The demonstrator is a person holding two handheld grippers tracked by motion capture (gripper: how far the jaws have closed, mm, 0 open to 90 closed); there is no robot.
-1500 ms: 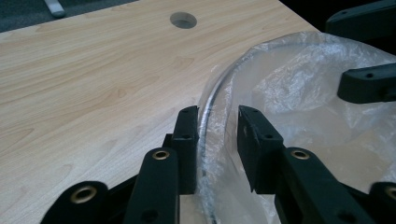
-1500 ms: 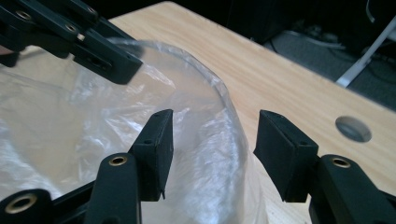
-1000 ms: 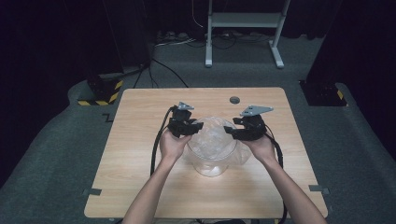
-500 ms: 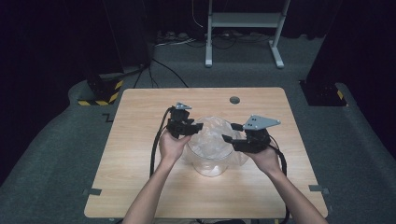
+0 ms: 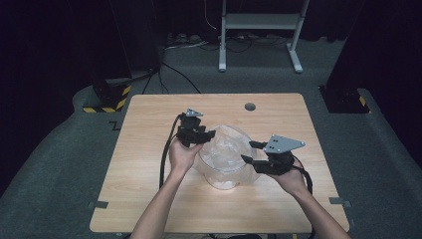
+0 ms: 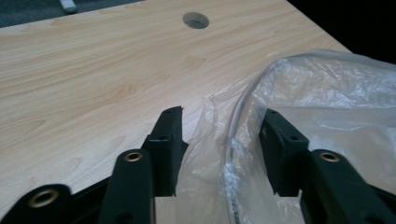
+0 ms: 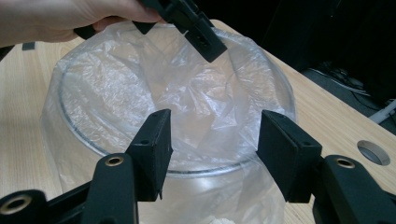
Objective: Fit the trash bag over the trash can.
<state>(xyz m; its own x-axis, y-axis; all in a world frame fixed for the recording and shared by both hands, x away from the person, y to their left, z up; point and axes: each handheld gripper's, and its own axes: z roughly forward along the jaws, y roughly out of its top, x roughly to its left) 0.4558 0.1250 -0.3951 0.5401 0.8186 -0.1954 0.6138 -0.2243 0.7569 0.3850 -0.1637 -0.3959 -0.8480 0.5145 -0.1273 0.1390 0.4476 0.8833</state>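
In the high view, a clear glass bowl (image 5: 224, 164) lined with a thin plastic bag (image 5: 228, 144) stands near the middle of the wooden table (image 5: 149, 124), slightly toward the person's side. The left gripper (image 5: 206, 135) sits at the bowl's left rim, held by the left hand (image 5: 182, 155), its cable trailing down along the forearm. The right gripper (image 5: 249, 152) hovers at the bowl's right side, just off the rim, with its grey three-cornered plate on top and the right hand (image 5: 288, 180) behind it. A round hole (image 5: 250, 106) lies in the tabletop farther from the person than the bowl. In the left gripper view, the left gripper (image 6: 219, 140) straddles the bowl's rim (image 6: 236, 121) and the bag film (image 6: 327, 88) draped over it; the jaws have just been opening, and now stand spread with rim and film between them, the pads not pressing on either. The hole (image 6: 196, 20) shows farther off on the bare wood. In the right gripper view, the right gripper (image 7: 212, 149) has its jaws spread wide and apart from everything, pointing at the near wall of the bowl (image 7: 70, 121). The crumpled bag (image 7: 154, 79) fills the bowl and folds over its edge. At the far rim the other gripper (image 7: 196, 28) reaches in from the top, its jaws on either side of the rim, held by the left hand (image 7: 51, 18).
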